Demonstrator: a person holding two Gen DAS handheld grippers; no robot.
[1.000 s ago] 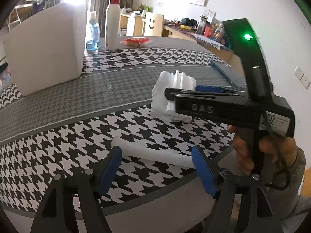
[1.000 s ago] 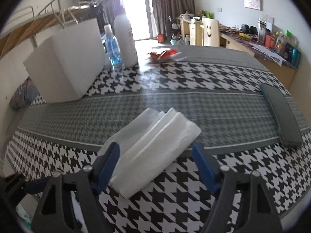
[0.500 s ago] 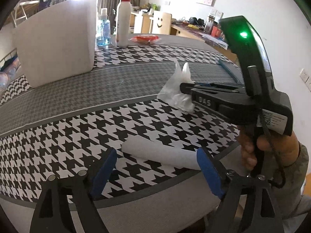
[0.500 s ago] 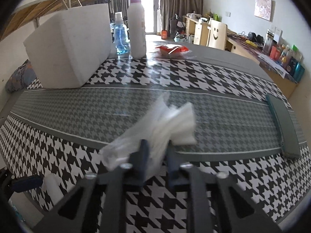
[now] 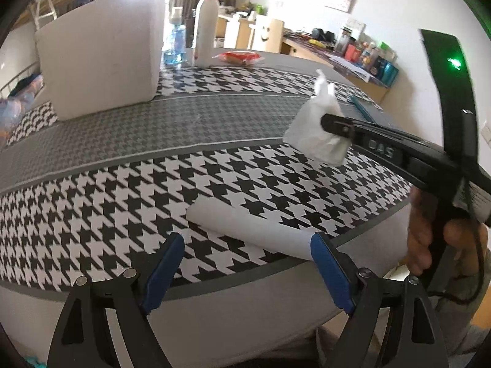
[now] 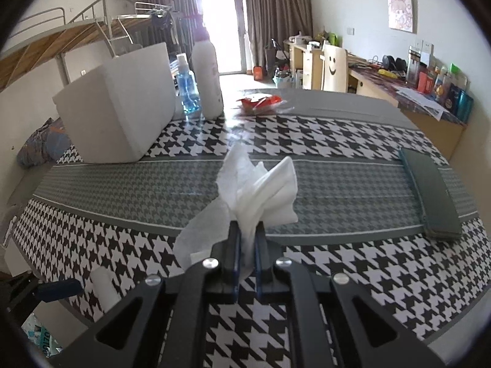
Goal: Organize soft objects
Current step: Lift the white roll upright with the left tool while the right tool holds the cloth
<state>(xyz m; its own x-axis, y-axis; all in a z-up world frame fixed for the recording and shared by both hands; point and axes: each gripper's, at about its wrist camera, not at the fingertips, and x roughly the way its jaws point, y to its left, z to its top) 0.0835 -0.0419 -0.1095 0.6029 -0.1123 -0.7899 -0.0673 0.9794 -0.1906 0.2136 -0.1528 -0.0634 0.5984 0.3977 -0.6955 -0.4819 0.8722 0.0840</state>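
Note:
My right gripper (image 6: 247,239) is shut on a crumpled white tissue wad (image 6: 254,190) and holds it above the houndstooth table; it shows in the left wrist view too, tissue (image 5: 316,128) pinched at the gripper's tip (image 5: 333,124). My left gripper (image 5: 245,260) is open and empty at the table's near edge, its blue pads on either side of a white rolled cloth (image 5: 248,228) that lies on the table. That roll shows partly in the right wrist view (image 6: 104,285). A big white foam block (image 5: 101,58) stands at the back left.
A white pump bottle (image 5: 205,21), a blue spray bottle (image 6: 187,89) and a red packet (image 5: 239,56) stand at the far side. A dark flat case (image 6: 429,193) lies at the right. The table edge (image 5: 214,282) is right below my left gripper.
My right gripper closed on the folded tissue and lifted it off the table, crumpling it. My left gripper drew back a little from the roll.

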